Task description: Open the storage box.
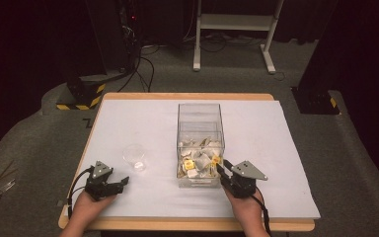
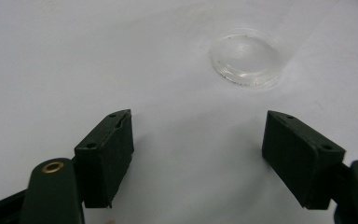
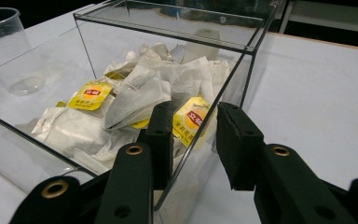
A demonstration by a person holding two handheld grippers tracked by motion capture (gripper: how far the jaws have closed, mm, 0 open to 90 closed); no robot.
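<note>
**Tea bags wait in the clear box, cup stands empty**

Table [image 1: 128, 118] first: we work on a white sheet with a tall clear box [image 1: 200, 111] at its middle and a clear plastic cup [image 1: 134, 157] to its left, well apart from it. Our right gripper [image 1: 223, 171] sits at the box's near right corner; in the right gripper view its jaws stand partly apart on either side of the box wall [image 3: 200, 140], one inside and one outside, clamped on nothing that we can see. Our left gripper [image 1: 119, 183] rests near the table's front edge, just short of the cup, jaws wide apart and empty; the left gripper view shows the cup [image 2: 245, 57] ahead of them.

Smallest are the tea bags [image 3: 144, 93], heaped in the near part of the box, each with a yellow paper tag [image 3: 88, 95]. We judge them light, soft and easy to tear. The best hold is likely a pinch on a bag's upper fold or its tag, gently. The cup looks thin and light, so it may tip or slide.
</note>
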